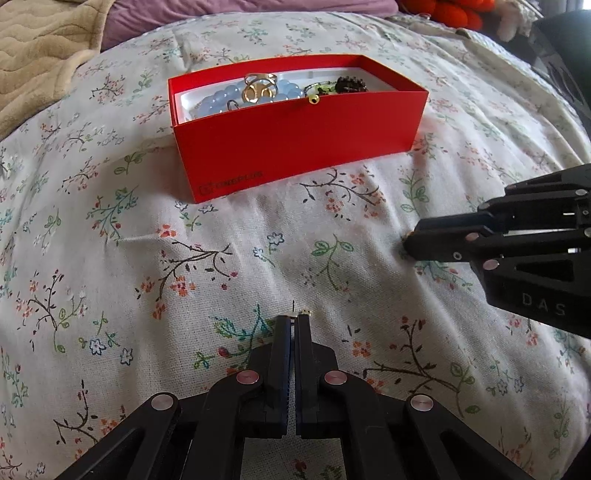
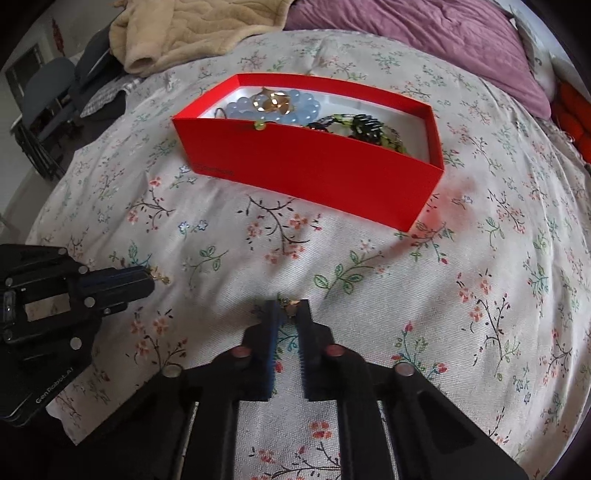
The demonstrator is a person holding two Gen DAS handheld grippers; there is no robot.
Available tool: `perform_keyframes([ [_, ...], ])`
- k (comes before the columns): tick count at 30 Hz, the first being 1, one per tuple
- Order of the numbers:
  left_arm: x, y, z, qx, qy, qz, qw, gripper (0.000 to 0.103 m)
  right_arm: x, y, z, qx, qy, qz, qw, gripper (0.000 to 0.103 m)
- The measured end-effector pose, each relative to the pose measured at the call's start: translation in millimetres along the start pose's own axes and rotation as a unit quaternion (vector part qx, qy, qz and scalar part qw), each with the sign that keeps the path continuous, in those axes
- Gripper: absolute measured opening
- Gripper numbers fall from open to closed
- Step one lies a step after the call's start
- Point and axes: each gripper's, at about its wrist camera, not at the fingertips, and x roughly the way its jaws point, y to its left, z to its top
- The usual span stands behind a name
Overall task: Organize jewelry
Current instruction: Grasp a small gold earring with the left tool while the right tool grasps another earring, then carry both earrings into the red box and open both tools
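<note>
Both grippers, left gripper (image 1: 294, 320) and right gripper (image 2: 289, 305), are pinching tiny gold earrings (image 2: 293, 303) off the bed (image 1: 110, 258); either could be slipping free before the red box (image 1: 295, 147).

We saw a matt red cardboard box (image 1: 295, 147) with a smooth white lining, resting on a woven floral cotton bedsheet (image 1: 147, 258) with a slightly coarse weave. Inside lay glossy pale-blue beads (image 1: 221, 99) and a shiny gold-coloured metal ring (image 1: 258, 88). The left gripper (image 1: 294, 321) and right gripper (image 2: 288, 310) looked like matt black plastic with dull metal rivets. A fleecy beige blanket (image 2: 192, 29) looked soft and quilted.
</note>
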Motion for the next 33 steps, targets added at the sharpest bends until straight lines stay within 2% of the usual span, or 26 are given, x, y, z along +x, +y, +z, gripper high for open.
perform_keyframes([
  [5,-5.1,0.9,3.4,-0.004,-0.008,-0.001,1.0,0.0,-4.6,0.9,-0.6,-0.004,0.002,-0.004,1.0,0.005],
  [16,-25.8,11.0,17.4,-0.032,-0.036,-0.019,0.9987,0.0,-31.9,-13.7,5.7,0.032,-0.013,0.013,0.999,0.005],
  [22,-30.2,20.3,28.1,-0.059,-0.031,-0.038,0.9971,0.0,-40.5,-17.1,11.5,0.043,-0.011,0.017,0.999,0.005],
  [33,-42.6,26.2,57.3,-0.081,-0.042,-0.039,0.995,0.0,-53.1,-28.3,34.7,0.073,-0.017,0.03,0.997,0.005],
])
